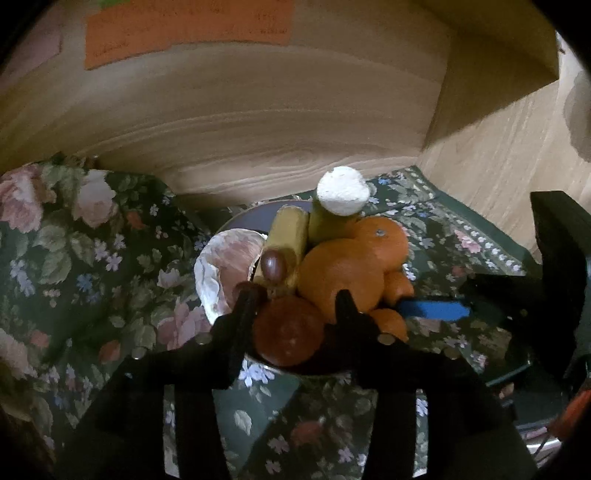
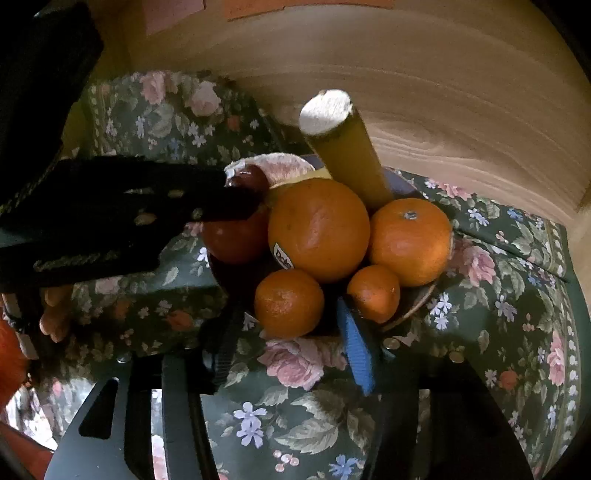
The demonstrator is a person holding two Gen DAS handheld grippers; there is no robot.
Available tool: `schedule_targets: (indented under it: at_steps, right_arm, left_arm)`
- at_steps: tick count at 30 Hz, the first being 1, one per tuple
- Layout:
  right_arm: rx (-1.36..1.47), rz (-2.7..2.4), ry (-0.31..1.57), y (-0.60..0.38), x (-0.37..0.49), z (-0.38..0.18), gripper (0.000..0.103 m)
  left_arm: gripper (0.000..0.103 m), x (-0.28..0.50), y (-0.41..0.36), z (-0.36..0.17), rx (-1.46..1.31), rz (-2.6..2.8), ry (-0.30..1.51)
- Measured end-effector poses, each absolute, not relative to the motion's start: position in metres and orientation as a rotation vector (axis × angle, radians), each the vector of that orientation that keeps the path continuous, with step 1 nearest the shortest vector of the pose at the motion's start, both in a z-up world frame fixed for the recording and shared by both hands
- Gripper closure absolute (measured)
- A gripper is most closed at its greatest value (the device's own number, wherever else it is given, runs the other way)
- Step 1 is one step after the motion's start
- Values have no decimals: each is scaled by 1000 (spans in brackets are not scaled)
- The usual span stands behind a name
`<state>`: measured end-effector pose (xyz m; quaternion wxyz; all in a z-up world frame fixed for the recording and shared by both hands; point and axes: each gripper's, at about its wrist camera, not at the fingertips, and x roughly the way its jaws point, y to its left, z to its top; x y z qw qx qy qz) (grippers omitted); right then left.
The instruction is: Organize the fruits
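A bowl on the floral cloth holds a big orange, a second orange, two small mandarins, a red apple, cut banana pieces, a peeled grapefruit half and a dark grape-like fruit. My left gripper is open with its fingers either side of the apple at the bowl's near rim. My right gripper is open, its blue-padded finger beside the small mandarins; it also shows in the left wrist view.
A floral tablecloth covers the table. A wooden wall stands close behind the bowl, with a wooden side panel at the right. An orange paper hangs on the wall.
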<state>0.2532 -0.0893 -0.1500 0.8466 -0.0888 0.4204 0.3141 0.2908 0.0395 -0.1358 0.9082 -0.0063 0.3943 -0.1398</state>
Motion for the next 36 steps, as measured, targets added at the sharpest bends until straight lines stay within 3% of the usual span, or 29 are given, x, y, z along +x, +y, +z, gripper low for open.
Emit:
schedule_targets:
  at_steps: [4,20,33,36]
  right_arm:
    - [-173,648,849,-96,247,-140,45]
    - [-113,514,535,-140,182,-50,45]
    - [-40,456,283,-167,96,9,43]
    - [-20,450,246,-171,81,16,25]
  left_arm:
    - [56,270,46,-124,-31,-271,776]
    - [56,162,50,-44,-40,-118,450]
    - [37,74,24,7,-24,-86,224]
    - [30,58,18,15,-14,-89,198]
